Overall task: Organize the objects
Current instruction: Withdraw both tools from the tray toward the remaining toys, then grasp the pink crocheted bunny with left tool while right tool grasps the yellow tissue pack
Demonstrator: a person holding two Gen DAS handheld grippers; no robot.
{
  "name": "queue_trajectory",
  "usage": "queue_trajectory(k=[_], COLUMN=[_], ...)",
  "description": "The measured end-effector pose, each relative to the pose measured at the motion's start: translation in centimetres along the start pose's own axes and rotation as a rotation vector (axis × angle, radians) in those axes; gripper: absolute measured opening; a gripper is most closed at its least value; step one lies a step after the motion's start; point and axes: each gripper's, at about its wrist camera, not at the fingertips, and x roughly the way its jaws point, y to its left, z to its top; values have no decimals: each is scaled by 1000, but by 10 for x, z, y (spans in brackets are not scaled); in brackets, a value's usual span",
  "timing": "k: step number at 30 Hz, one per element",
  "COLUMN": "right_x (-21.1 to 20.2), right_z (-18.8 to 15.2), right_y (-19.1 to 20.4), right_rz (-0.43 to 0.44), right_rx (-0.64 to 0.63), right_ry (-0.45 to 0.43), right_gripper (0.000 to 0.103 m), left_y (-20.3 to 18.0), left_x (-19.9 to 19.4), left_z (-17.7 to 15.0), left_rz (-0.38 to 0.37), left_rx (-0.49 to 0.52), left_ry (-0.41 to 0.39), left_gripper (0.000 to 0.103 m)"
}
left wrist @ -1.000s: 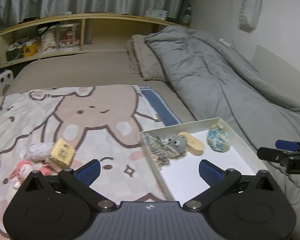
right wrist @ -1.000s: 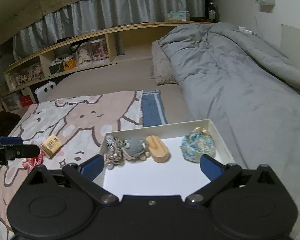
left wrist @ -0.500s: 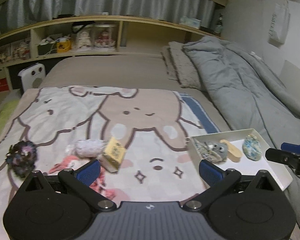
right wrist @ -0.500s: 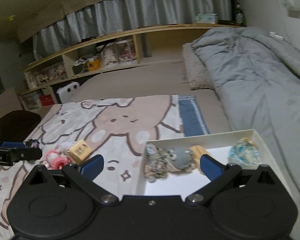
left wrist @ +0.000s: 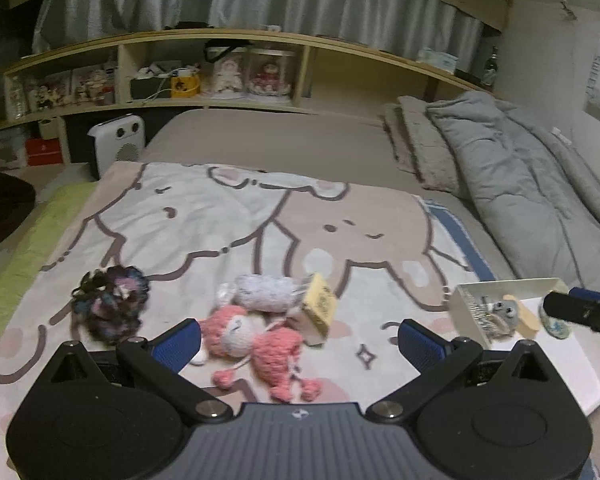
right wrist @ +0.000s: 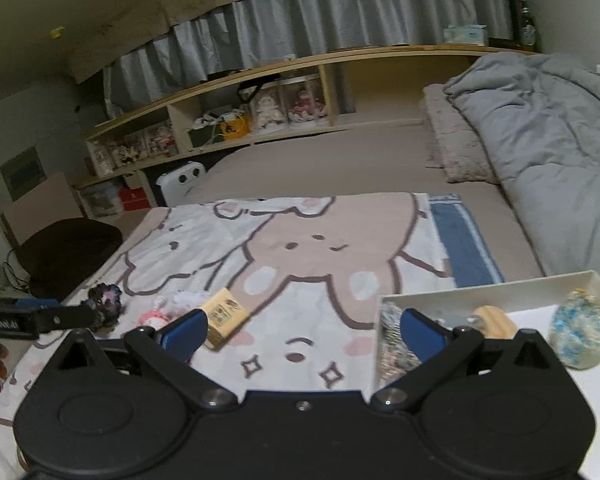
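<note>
My left gripper [left wrist: 298, 338] is open and empty, with a pink knitted toy [left wrist: 256, 348] on the blanket between its fingers. A white fluffy toy [left wrist: 266, 294], a yellow box [left wrist: 320, 306] and a dark knitted scrunchie [left wrist: 110, 306] lie just beyond. My right gripper [right wrist: 302, 330] is open and empty, over the blanket between the yellow box [right wrist: 224, 316] and the white tray [right wrist: 496, 284]. The tray holds a patterned piece [right wrist: 390, 344], a wooden piece [right wrist: 494, 320] and a blue-speckled pouch [right wrist: 578, 334]. A grey toy [left wrist: 506, 310] in the tray shows in the left wrist view.
The objects lie on a cartoon-bunny blanket [right wrist: 300, 248] on a bed. A grey duvet [right wrist: 552, 152] is bunched along the right. A wooden shelf [left wrist: 220, 96] with dolls runs behind the bed. A white heater [left wrist: 118, 142] stands at the bed's left.
Both grippers have swung left, away from the tray toward the toys on the blanket. The left gripper now has the pink toy between its fingers. Both stay open.
</note>
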Motion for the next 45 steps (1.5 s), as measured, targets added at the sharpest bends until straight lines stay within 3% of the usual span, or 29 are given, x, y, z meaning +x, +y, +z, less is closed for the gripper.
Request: queue_trajectory(k=[6,12,18,22,27,33,40,45], right_x=[23,49,76,98,129,164,198,223], right_z=[0,-1,-5,-7,-11,-20,-22,-22], right_y=[14,25,39,47,53,66,75,68], right_rz=[25,45,68,93,143,223,330,371], right_rx=[-24,-72,-183,-254,-270,-412,-543,-534], right_ry=[-8,4,17,42,85,108,147,171], right_gripper=[103,103,103,103,97,97,96,96], left_y=[22,35,45,53,64,80,83,85], left_x=[12,30,54,73,98,121,144,150], left_z=[-8,-14,-18,-26,-34,-41,-50,-53], left_rz=[24,0,5,-35,-60,-132,-134,-144], left_rx=[-81,-253,-401,-538,-659,-809,-878,-907], left_ry=[0,21,35,49,62,87,134,128], left_gripper=[103,101,91,85,84,76,68,68])
